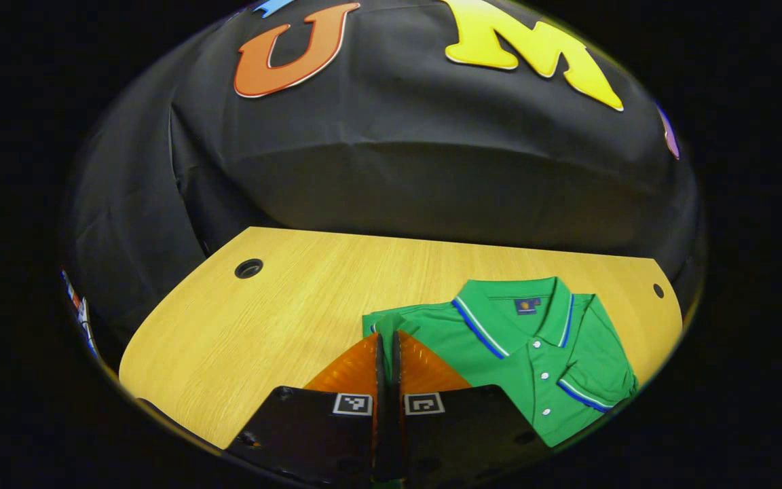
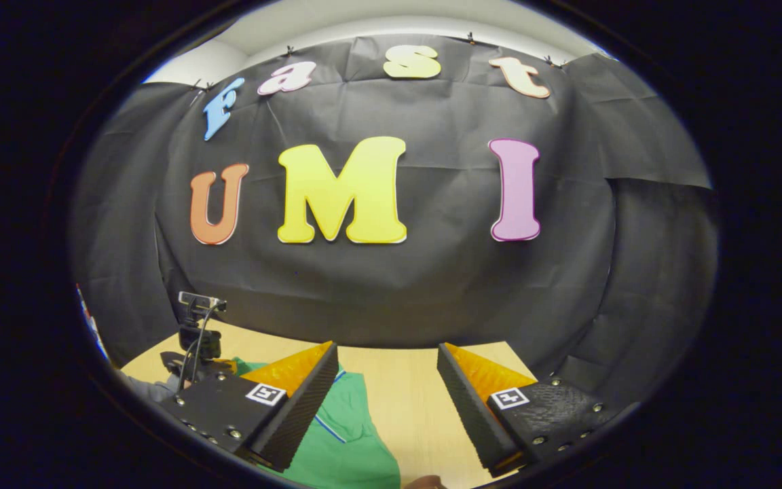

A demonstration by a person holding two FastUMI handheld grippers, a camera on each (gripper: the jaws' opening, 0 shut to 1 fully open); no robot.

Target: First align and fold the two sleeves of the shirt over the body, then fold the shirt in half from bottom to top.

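The green polo shirt lies face up on the wooden table, collar toward the far edge. One striped sleeve cuff is folded in over the body on the right side. My left gripper is shut at the shirt's left shoulder edge, with green cloth pinched at its tips. In the right gripper view, my right gripper hangs open above the table with nothing between its fingers. Part of the shirt lies under its left finger. The other gripper shows farther off on the left.
Two round cable holes sit near the table's far corners. The black cloth wall hangs right behind the far edge. Bare wood stretches left of the shirt. A grey sleeve shows by the other gripper.
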